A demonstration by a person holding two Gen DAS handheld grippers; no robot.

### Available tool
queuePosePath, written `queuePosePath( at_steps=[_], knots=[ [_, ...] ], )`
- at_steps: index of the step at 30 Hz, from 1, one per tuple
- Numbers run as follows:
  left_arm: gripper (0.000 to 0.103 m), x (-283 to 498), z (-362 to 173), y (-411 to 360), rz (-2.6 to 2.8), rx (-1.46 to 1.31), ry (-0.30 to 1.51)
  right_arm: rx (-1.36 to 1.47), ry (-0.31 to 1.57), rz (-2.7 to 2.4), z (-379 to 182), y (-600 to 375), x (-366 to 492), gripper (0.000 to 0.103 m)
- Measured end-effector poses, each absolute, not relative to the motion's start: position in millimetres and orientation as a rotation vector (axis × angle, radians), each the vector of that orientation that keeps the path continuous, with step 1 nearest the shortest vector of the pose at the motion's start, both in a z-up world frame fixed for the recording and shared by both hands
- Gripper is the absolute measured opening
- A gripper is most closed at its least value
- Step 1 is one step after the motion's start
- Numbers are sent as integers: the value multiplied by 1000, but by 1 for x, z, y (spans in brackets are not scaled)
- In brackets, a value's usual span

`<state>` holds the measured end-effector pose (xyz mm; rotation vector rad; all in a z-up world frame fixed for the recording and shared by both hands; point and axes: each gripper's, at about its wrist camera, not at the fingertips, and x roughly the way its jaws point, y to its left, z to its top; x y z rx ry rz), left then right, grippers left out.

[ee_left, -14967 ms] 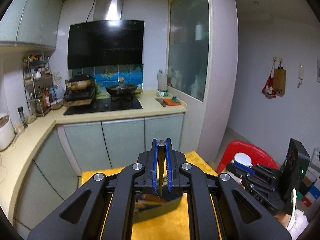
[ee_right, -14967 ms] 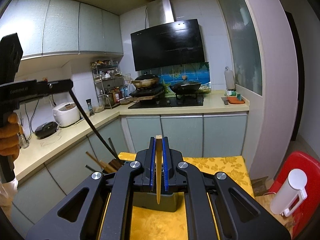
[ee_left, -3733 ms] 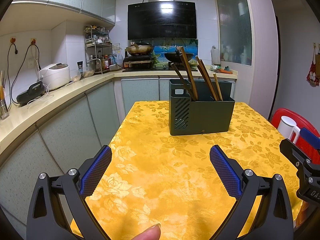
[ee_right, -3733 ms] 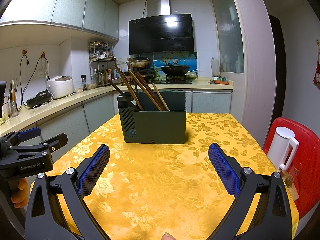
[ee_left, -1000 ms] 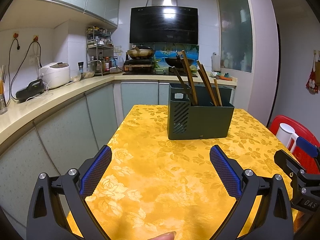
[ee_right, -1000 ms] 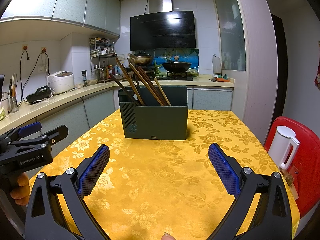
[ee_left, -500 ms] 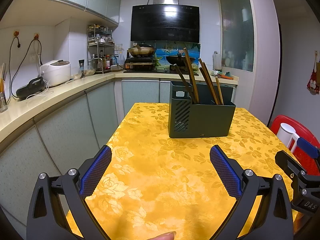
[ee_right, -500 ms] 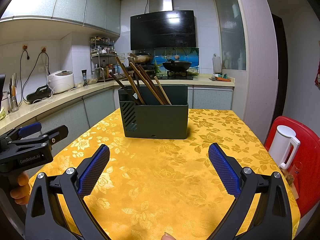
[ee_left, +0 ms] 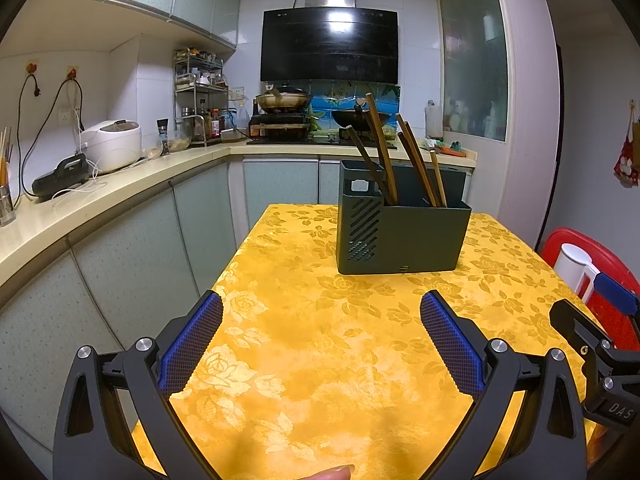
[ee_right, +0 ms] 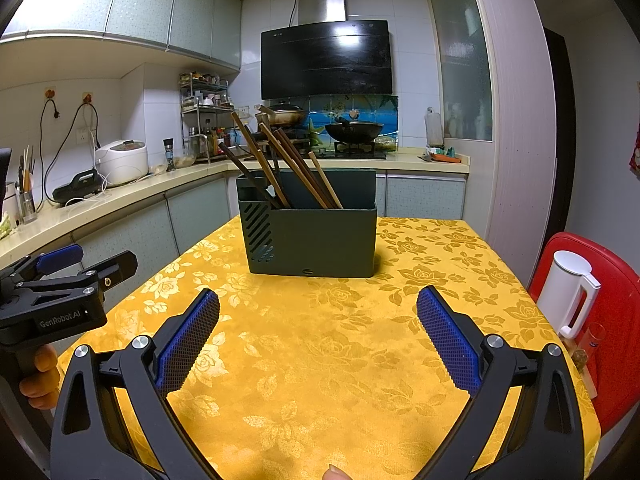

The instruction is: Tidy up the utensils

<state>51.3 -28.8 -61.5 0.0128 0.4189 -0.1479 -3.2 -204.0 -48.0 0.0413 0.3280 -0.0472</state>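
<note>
The dark green rectangular plastic utensil holder (ee_right: 310, 240) stands upright near the middle of the table covered by a yellow floral-patterned cloth (ee_right: 320, 360). Several long brown wooden chopsticks (ee_right: 280, 164) lean inside it, bunched toward its slotted left end; the compartment each one occupies cannot be told. No loose utensil is visible on the cloth, so the sorting is judged complete or nearly so. The left gripper (ee_left: 320, 340) and the right gripper (ee_right: 318, 334) are both held low over the near part of the table, well apart from the holder, each with its blue-padded fingers (ee_right: 188, 340) spread wide and nothing between them. If the step in hand is a final check, keep both grippers clear of the leaning handles, since a nudge could tip them or shift the holder. A white electric kettle (ee_right: 568, 292) on a red stool (ee_right: 616, 320) stands just beside the table's right edge; avoid sweeping toward it.
</note>
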Motion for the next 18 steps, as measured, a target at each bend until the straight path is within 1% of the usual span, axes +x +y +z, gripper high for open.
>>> queuePosePath(
  at_steps=[18],
  knots=[
    [96,52,-62,-26,-113,25,399,38,333,-48,-47,-204,-4,96]
  ],
)
